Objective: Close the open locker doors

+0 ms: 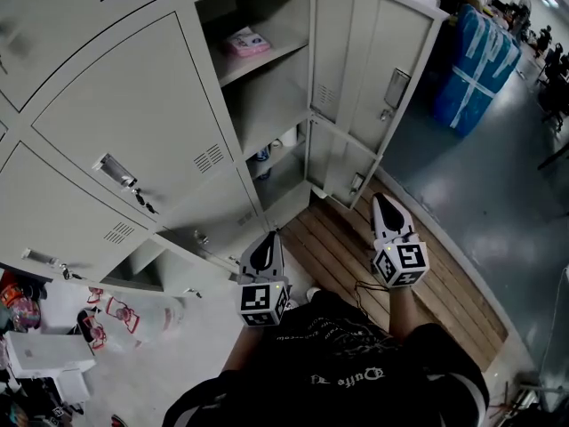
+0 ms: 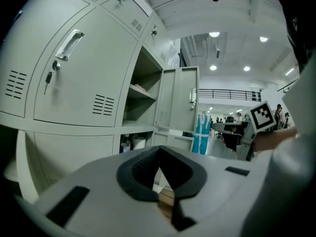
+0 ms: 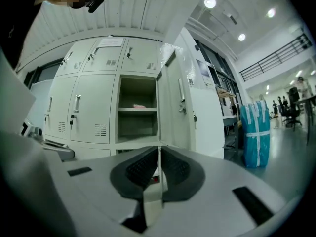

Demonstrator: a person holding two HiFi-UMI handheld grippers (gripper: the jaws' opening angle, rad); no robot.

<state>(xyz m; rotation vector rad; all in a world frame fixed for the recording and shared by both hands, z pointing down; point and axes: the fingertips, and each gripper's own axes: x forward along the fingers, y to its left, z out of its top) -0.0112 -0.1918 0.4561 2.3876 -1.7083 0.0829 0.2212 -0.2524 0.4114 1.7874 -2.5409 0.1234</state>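
Grey-white sheet steel fills the head view: a locker bank (image 1: pixel 133 105) with louvred vents and chrome pull handles. At its right column the upper door (image 1: pixel 373 60) and the lower door (image 1: pixel 342 163) both stand swung out, edge-on toward the person. Both forearms reach forward from a black shirt. The left gripper (image 1: pixel 267 243) points at the foot of the column beside the open one; the right gripper (image 1: pixel 384 205) points at the lower door's free edge, close to it but apart. Between the grippers lies a slatted wooden platform (image 1: pixel 356 256), bare, with smooth grey floor to the right. A pink packet (image 1: pixel 246 41) sits on the upper shelf, and a blue wrapped bundle (image 1: pixel 476 56) stands well clear behind the doors.

Seen along the left gripper (image 2: pixel 159 152), its dark ribbed pads meet at the tips with nothing between them. It is held about level. Closed doors curve away on the left, one with a key (image 2: pixel 48 78) in its lock; the open upper door (image 2: pixel 180 98) stands ahead, with clear hall beyond.

From the right gripper (image 3: pixel 159 149), the pads press flat together, empty. It faces the open compartment (image 3: pixel 138 107) squarely, the upper door (image 3: pixel 173 102) swung out to its right, and the blue bundle (image 3: pixel 255 132) stands apart on glossy floor.
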